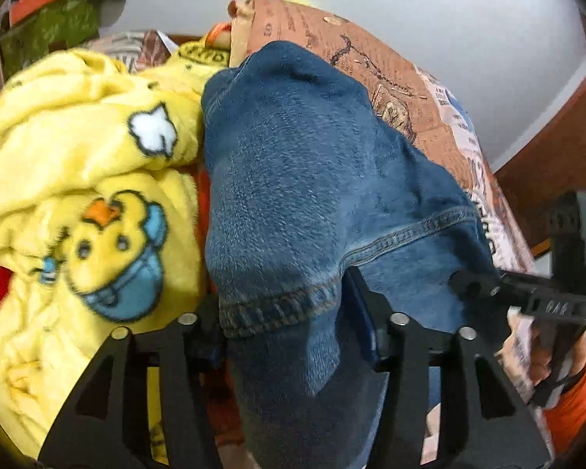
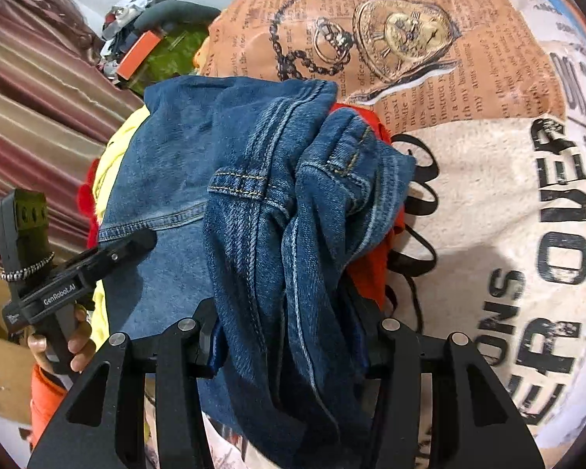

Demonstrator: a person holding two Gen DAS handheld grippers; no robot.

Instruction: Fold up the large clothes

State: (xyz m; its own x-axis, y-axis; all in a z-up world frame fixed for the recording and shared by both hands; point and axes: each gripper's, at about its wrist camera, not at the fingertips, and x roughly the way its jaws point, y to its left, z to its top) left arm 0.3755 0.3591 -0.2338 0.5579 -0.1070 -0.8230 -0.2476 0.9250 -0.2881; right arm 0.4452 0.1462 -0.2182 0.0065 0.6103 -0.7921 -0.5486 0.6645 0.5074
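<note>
Newsprint-patterned orange bedsheet (image 2: 468, 90) below, left gripper (image 1: 293, 312) and right gripper (image 2: 289, 324) each clamp bunched blue denim jeans (image 2: 254, 195); thick folds might slip, dragging yellow duck-print fleece (image 1: 90, 203).

A plain pale wall (image 1: 429, 19) fills the upper background, evenly lit. Reddish-brown wooden furniture (image 1: 558, 148) runs along its right side. A striped maroon and beige curtain (image 2: 31, 101) hangs at the left. The bedsheet (image 2: 488, 179) carries newspaper print and bold lettering.
</note>
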